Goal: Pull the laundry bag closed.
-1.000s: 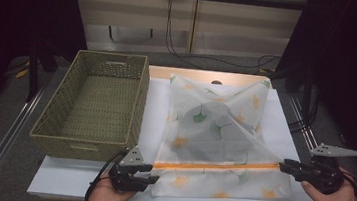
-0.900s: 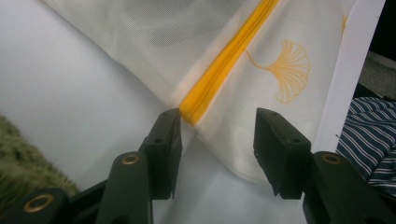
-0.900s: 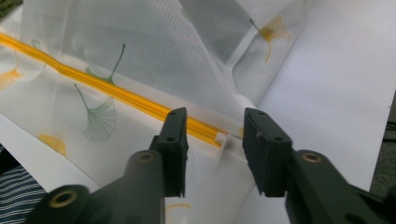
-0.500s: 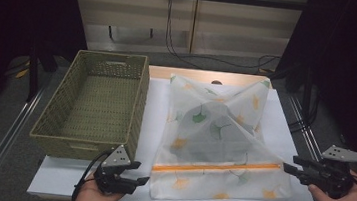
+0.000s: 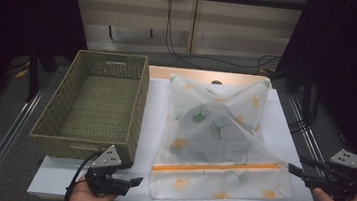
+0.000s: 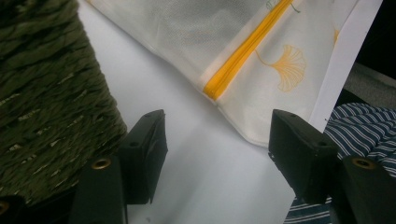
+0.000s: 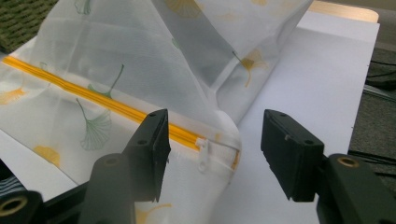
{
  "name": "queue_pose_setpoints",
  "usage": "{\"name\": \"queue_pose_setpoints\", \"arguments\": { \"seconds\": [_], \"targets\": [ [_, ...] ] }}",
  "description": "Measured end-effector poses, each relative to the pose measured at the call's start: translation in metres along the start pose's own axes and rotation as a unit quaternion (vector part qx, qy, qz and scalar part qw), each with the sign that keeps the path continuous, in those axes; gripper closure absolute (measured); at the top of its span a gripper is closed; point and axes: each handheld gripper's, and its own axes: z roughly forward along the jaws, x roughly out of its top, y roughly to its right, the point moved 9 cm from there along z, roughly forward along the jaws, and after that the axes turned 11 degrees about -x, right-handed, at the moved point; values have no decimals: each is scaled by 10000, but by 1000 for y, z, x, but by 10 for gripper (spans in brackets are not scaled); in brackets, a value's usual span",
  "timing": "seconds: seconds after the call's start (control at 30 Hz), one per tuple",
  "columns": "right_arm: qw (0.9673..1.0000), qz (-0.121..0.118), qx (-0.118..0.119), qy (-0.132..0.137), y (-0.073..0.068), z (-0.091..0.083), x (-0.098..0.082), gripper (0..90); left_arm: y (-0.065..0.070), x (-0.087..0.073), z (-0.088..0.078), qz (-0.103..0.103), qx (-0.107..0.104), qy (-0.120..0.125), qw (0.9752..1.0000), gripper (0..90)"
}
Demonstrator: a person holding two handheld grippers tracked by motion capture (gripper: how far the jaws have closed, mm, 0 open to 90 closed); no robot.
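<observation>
Because the mesh bag point(image 5: 217, 145) lies spread flat on the white surface point(image 5: 292, 127) with its yellow zipper point(image 5: 217, 167) running straight across, from the left gripper's side to the right's, it looks to have been laid out taut and then let go, and both grippers now stand off its two ends with nothing in them.

The left gripper point(image 5: 127, 182) sits low at the near edge of the surface, its jaws apart and having just been opening; in the left gripper view only bare surface lies between them, and the bag's corner and the end of the zipper point(image 6: 243, 51) lie ahead and a little to the right, apart from the pads. The woven basket point(image 5: 95, 104) stands just beside this gripper, its wall point(image 6: 46, 93) close against the left jaw, which is probably why the hand keeps so near the edge.

The right gripper point(image 5: 296, 170) points level at the other end of the zipper. Its jaws have also just been opening and stand wide; in the right gripper view the zipper pull point(image 7: 205, 156) and the bag's corner lie between the two pads, near the left one, but no pad presses on them, so I judge the bag released.

A dark shape shows through the mesh in the middle of the bag, lifting the cloth into a peak; what it is I cannot tell. With the basket empty beside the bag, the bag may be meant to go into it.
</observation>
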Motion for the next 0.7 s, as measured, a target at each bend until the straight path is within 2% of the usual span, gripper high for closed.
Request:
{"name": "queue_pose_setpoints", "arguments": {
  "seconds": [0.2, 0.4, 0.7],
  "targets": [
    [10000, -33, -10, -20, 0, 1, -5, 409, -2, -6, -1, -56, 38, -30, 10000, 351],
    [10000, -19, 0, 67, -1, -1, -9, 394, -4, -6, -5, -81, 60, 109, 9999, 344],
    [9999, -65, -48, 148, -1, -3, -14, 390, -5, -6, -8, -77, 100, 148, 9998, 340]
  ]
}}
